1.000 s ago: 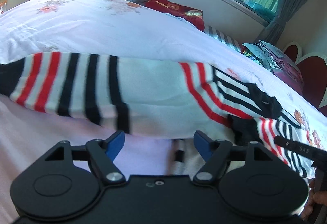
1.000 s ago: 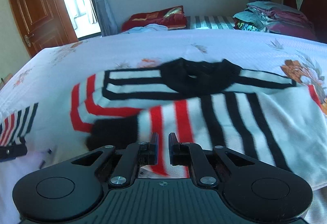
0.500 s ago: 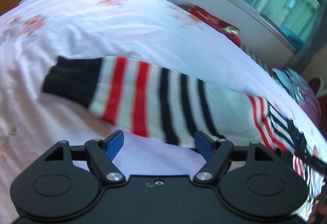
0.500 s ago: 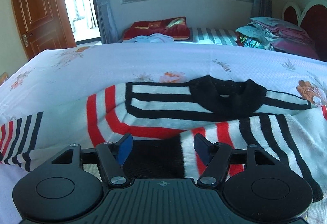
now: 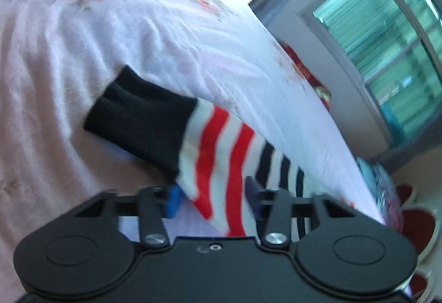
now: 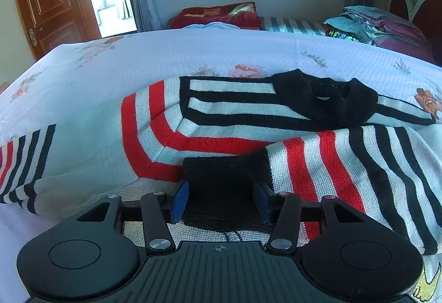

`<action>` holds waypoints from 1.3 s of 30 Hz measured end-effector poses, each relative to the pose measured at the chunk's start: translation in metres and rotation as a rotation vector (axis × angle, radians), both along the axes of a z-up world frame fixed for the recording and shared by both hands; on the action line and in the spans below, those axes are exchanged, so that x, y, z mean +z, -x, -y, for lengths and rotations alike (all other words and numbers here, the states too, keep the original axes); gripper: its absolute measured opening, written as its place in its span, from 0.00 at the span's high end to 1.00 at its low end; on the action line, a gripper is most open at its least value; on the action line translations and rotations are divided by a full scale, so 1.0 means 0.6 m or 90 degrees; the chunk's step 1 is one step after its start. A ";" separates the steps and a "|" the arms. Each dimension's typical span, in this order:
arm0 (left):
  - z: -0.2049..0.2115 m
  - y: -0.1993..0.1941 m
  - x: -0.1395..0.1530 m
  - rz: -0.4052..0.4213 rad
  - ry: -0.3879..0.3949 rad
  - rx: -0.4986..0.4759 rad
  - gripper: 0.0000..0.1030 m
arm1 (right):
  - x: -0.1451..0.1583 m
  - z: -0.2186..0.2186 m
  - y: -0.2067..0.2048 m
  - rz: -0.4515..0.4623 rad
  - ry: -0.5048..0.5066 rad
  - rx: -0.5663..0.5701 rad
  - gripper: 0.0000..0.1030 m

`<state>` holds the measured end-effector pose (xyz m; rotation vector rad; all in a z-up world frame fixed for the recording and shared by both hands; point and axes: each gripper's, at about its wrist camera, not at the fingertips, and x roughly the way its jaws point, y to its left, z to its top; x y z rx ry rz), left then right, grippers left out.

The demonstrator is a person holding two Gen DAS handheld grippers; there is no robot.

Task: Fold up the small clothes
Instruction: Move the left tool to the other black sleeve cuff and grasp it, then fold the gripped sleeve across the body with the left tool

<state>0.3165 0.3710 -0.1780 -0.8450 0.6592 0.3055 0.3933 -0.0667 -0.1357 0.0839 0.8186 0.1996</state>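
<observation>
Striped sweater (image 6: 226,120) lies spread on floral bedsheet (image 6: 193,54).

Right wrist view alone shows black collar (image 6: 326,98) and folded-in sleeve; right gripper (image 6: 221,199) closing, black cuff (image 6: 223,175) between parted pads, no pinch visible.

Left wrist view, blurred, alone shows other sleeve's cuff (image 5: 138,115); left gripper (image 5: 212,198) closing over red-striped sleeve (image 5: 221,153), pads not touching it.

no words, brand names or numbers can be read in either view; the only mark is a small crosshair sign moulded on the right gripper's (image 6: 220,199) ribbed black body, just behind its fingers
</observation>
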 end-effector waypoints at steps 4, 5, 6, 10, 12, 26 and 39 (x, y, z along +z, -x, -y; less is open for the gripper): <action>-0.011 -0.006 -0.009 0.004 0.006 0.019 0.94 | -0.002 -0.004 0.002 0.002 0.010 0.005 0.50; -0.006 -0.008 -0.003 0.010 -0.009 0.014 0.95 | -0.003 -0.006 0.003 0.003 0.017 0.009 0.50; 0.003 -0.008 0.009 0.020 -0.031 0.005 0.95 | -0.005 -0.008 0.003 0.005 0.023 0.014 0.50; 0.056 -0.022 0.076 0.090 -0.104 -0.066 0.95 | 0.005 0.010 0.003 0.012 -0.024 0.012 0.50; 0.096 -0.037 0.113 0.129 -0.130 -0.118 0.95 | 0.018 0.027 0.007 0.023 -0.049 -0.002 0.50; 0.542 -0.159 0.096 0.176 -0.165 -0.563 0.95 | 0.071 0.219 0.091 0.057 -0.057 -0.118 0.50; 0.573 -0.084 0.096 0.138 -0.358 -0.564 0.25 | 0.075 0.271 0.100 0.042 -0.123 -0.098 0.50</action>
